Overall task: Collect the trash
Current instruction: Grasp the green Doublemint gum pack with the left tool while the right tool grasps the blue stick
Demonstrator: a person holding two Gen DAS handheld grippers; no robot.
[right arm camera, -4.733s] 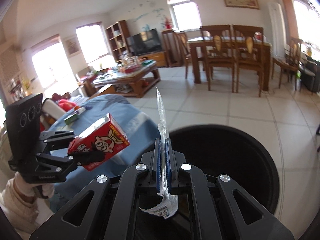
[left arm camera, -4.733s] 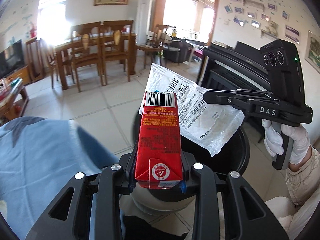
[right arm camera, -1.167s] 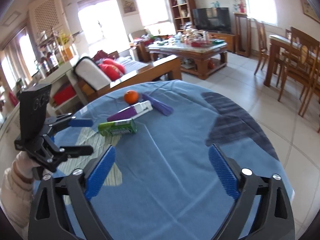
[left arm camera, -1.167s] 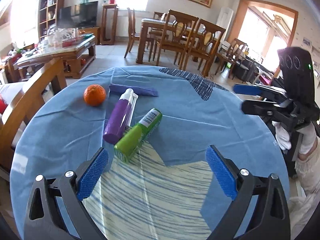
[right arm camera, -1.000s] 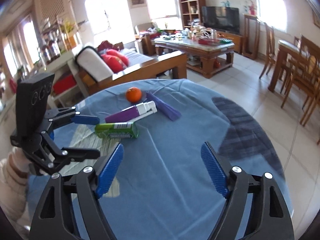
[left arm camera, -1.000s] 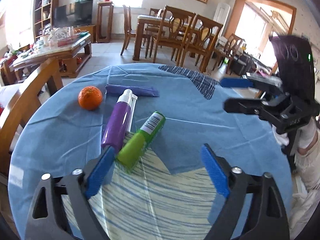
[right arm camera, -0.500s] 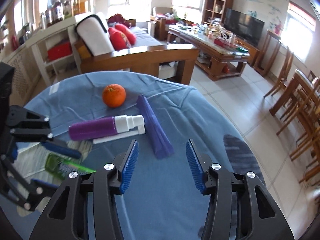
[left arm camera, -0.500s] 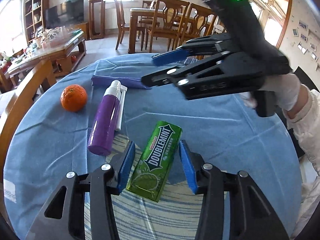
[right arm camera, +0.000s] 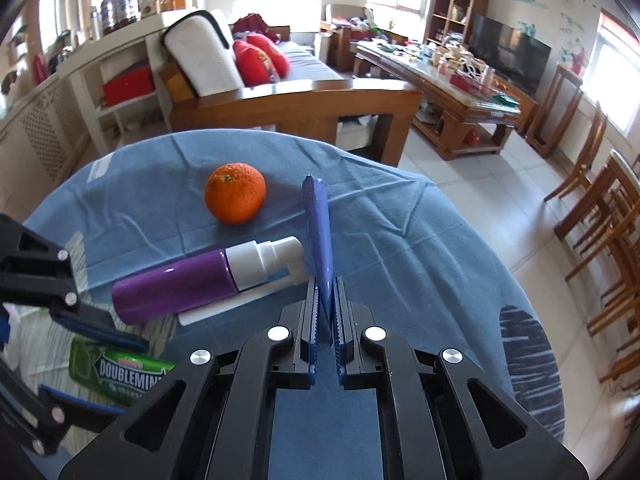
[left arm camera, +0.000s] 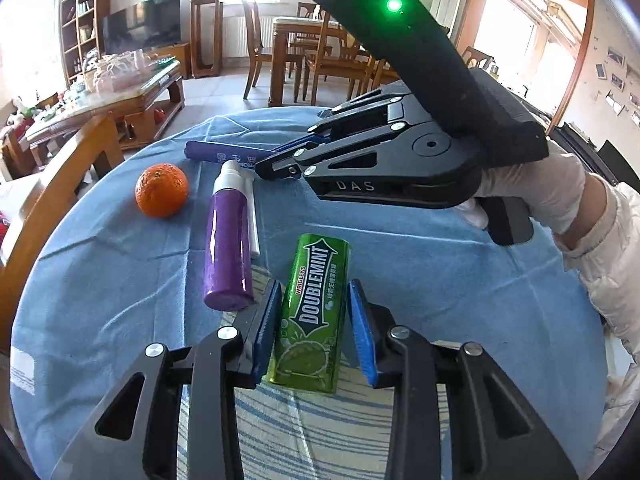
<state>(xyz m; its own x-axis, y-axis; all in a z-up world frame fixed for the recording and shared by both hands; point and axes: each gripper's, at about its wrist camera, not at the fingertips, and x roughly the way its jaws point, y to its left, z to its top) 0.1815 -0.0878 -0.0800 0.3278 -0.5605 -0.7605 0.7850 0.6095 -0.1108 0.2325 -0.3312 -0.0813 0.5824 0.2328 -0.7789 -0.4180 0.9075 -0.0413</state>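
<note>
- Left gripper [left arm camera: 314, 332]: jaws closing around the green Doublemint gum pack [left arm camera: 312, 314], which lies flat on the blue tablecloth [left arm camera: 440, 272]; left pad looks to be touching, a sliver of gap on the right.
- Right gripper [right arm camera: 325, 322]: clamped on the near end of the flat purple wrapper [right arm camera: 318, 232], pinched edge-on between the pads.
- Step: double pick-up of table trash. Next call: finish left squeeze, lift both clear, carry to a bin; no bin in either view.
- Purple spray bottle [left arm camera: 228, 248] just beside both targets; mind nudging it.
- Orange [right arm camera: 235, 193] farther back, apart.
- Left view only: gloved hand [left arm camera: 532, 196] on the right gripper's handle, wrapper's print, dining chairs.
- Right view only: the pinch itself, sofa with red cushions.
</note>
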